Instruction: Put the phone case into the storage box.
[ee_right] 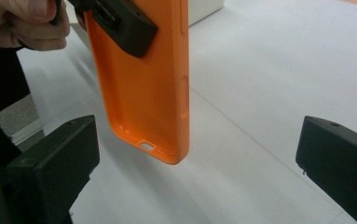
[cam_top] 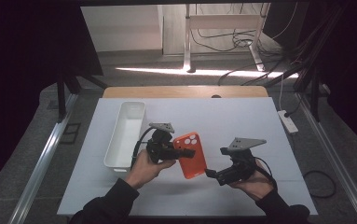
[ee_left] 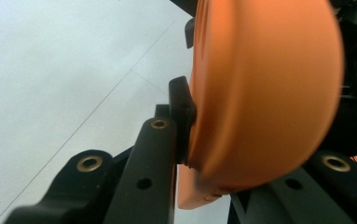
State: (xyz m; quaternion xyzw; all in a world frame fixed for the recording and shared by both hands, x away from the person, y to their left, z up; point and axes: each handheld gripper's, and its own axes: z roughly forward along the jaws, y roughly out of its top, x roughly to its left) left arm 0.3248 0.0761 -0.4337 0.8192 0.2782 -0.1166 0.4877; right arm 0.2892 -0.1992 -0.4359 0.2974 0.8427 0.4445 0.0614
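the left gripper (cam_top: 178, 152) fingers clamp the orange phone case (cam_top: 190, 155) near its camera end; its long axis hangs toward the right gripper (cam_top: 212, 174), whose fingers stand open just beside the lower end.

From the high view we look forward and down over the white table (cam_top: 241, 126) at some distance. In the left gripper view we sit right against the orange phone case (ee_left: 260, 93), blurred by nearness. In the right gripper view we face the same case (ee_right: 143, 93) from slightly farther, table behind.
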